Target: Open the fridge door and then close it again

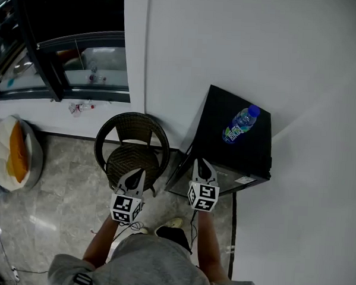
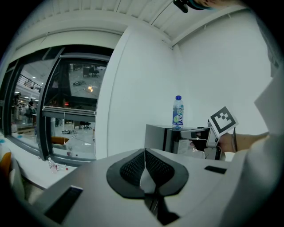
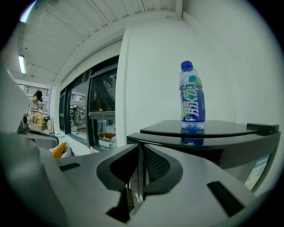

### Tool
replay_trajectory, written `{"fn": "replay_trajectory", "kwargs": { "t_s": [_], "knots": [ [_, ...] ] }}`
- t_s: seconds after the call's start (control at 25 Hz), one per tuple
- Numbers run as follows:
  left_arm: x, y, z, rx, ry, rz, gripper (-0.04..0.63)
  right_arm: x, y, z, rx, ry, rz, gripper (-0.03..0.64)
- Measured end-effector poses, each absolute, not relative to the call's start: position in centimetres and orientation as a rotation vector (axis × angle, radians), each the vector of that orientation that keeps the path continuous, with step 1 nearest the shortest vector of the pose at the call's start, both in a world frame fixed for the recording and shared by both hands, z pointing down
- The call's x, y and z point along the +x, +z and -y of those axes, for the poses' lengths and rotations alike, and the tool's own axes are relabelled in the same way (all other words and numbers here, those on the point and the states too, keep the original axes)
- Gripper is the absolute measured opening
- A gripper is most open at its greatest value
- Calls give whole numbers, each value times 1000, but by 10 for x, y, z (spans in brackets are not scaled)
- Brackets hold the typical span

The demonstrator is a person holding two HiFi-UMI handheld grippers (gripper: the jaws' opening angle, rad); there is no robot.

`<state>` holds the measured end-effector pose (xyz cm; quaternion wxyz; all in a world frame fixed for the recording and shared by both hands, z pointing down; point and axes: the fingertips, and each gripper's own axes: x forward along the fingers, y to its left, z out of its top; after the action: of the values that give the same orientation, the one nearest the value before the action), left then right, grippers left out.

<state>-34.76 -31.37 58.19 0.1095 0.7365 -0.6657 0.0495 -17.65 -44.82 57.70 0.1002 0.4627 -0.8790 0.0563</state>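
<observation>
Right now the right gripper (image 1: 203, 165) is at the top front edge of the small black fridge (image 1: 249, 154). Its jaws are nearly together on the thin edge of the fridge door (image 3: 195, 142) (it looks pinched). The left gripper (image 1: 136, 175) is shut and empty, and hangs farther off over the wicker chair (image 1: 129, 157).

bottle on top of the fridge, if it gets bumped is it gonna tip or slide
The bottle stands tall and narrow on a small base, so a bump near the cap would probably tip it. The fridge top looks glossy enough to mirror it, so a low nudge may slide it. Once down, its round body would likely roll.
</observation>
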Motion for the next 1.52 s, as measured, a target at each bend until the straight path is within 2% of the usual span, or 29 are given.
{"fn": "replay_trajectory", "kwargs": {
  "t_s": [0.72, 1.52],
  "knots": [
    [-347, 581, 318, 2160, 152, 1963, 8, -177, 573, 453, 1358, 164, 2632, 54],
    [-331, 556, 297, 2274, 121, 1898, 8, -147, 533, 389, 1477, 117, 2664, 54]
  ]
}}
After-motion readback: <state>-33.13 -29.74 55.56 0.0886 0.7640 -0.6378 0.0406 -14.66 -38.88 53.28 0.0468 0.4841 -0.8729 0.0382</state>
